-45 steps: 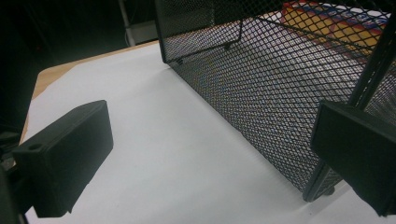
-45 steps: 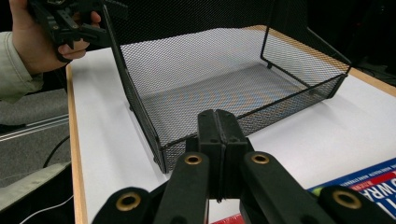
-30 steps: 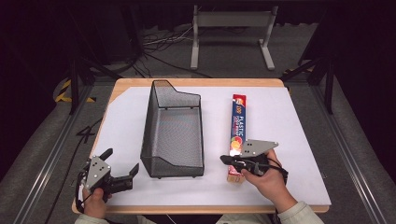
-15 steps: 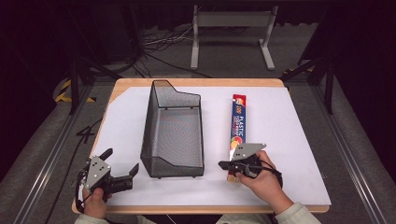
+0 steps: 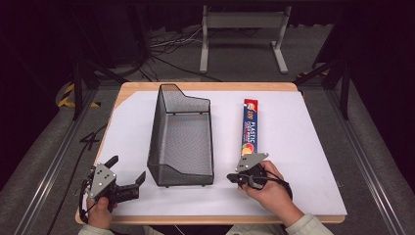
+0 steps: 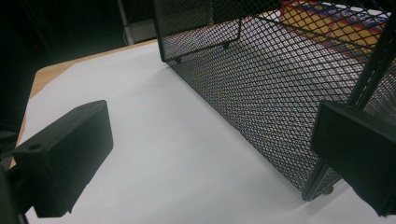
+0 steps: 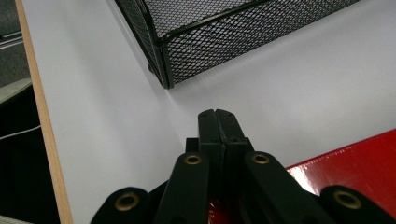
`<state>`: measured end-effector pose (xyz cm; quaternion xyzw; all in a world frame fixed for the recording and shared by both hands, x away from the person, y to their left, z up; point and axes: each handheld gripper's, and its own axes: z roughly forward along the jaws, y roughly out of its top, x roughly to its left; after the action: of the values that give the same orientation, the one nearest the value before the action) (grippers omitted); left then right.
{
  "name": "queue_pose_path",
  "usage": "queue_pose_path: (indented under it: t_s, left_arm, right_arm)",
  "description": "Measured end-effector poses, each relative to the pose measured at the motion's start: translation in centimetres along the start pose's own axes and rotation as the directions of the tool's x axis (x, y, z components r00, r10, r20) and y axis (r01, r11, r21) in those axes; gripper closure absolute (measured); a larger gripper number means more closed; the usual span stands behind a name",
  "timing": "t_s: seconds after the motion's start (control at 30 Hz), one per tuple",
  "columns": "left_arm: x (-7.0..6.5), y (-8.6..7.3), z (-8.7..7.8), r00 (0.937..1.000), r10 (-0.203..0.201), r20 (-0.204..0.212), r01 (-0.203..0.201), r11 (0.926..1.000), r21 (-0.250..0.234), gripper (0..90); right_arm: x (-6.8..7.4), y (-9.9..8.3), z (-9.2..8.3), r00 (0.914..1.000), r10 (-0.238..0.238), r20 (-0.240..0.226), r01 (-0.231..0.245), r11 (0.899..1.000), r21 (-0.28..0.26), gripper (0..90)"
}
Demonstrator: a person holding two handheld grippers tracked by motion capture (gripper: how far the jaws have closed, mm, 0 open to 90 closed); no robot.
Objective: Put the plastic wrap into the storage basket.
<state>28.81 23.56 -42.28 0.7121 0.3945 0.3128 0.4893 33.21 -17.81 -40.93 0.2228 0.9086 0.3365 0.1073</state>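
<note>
On the white sheet (image 5: pixel 303 147) that covers the wooden table (image 5: pixel 205 87), a black wire-mesh basket (image 5: pixel 182 139) stands upright near the middle, its long side running from the near edge toward the far edge and its far wall rising higher than its near one. Nothing can be seen inside it. To the right of the basket, apart from it, a long box of plastic wrap (image 5: pixel 249 128) lies flat, also running near to far, with a red far end and blue lettering along its top.

At the near left corner of the table, the left gripper (image 5: pixel 128 176) is held low over the sheet, its two black jaws spread wide and pointing right toward the basket's near left corner, with nothing between them. The left gripper view shows the basket's mesh side (image 6: pixel 261 88) stretching away just beyond the right-hand jaw, and the colourful box faintly through the mesh.

Near the right side, the right gripper (image 5: pixel 231 177) sits just past the near end of the box, pointing left toward the basket's near right corner. In the right gripper view its jaws are pressed together on nothing (image 7: pixel 217 122), the red box end (image 7: pixel 355 168) lies beside and under them, and the basket corner (image 7: pixel 163 60) stands a little ahead.
</note>
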Motion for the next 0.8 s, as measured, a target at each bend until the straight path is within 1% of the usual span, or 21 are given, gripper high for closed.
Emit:
queue_pose_path:
  t_s: [0.1,0.27,0.4,0.53,0.6,0.67,0.7,0.8]
  left_arm:
    - [0.0,0.0,0.0,1.0,-0.002,-0.001,0.002,1.0,0.0,0.1]
    - [0.1,0.0,-0.2,1.0,-0.003,-0.003,0.003,1.0,-0.005,0.0]
    - [0.1,0.0,-0.2,1.0,-0.006,-0.003,0.006,1.0,-0.007,0.1]
    - [0.1,0.0,-0.1,1.0,-0.006,-0.003,0.006,0.9999,-0.009,0.1]
    - [0.1,0.1,-0.2,1.0,-0.005,-0.003,0.005,1.0,-0.008,0.0]
    - [0.1,0.1,-0.2,1.0,-0.006,-0.003,0.006,0.9999,-0.009,0.0]
    - [0.1,0.1,-0.2,1.0,-0.007,-0.003,0.007,0.9999,-0.01,0.1]
    - [0.1,0.1,-0.2,1.0,-0.007,-0.002,0.007,0.9999,-0.01,0.1]
  right_arm:
    - [0.2,0.2,0.0,0.9999,-0.001,0.015,0.001,1.0,0.02,90.0]
    - [0.3,0.4,-0.4,0.9996,-0.008,0.025,0.007,0.999,0.047,90.0]
    - [0.2,0.3,-0.7,0.9997,0.005,0.024,-0.007,0.998,0.061,90.0]
    - [0.0,0.0,-1.2,0.9993,0.03,0.022,-0.032,0.995,0.093,90.0]
    - [-0.1,-0.2,-1.6,0.9986,0.045,0.027,-0.048,0.993,0.111,90.0]
    - [-0.2,-0.3,-1.8,0.9984,0.049,0.029,-0.052,0.992,0.115,90.0]
    - [-0.3,-0.7,-2.2,0.9975,0.06,0.037,-0.065,0.99,0.127,90.0]
    - [-0.5,-1.0,-2.5,0.9969,0.068,0.041,-0.073,0.988,0.139,90.0]
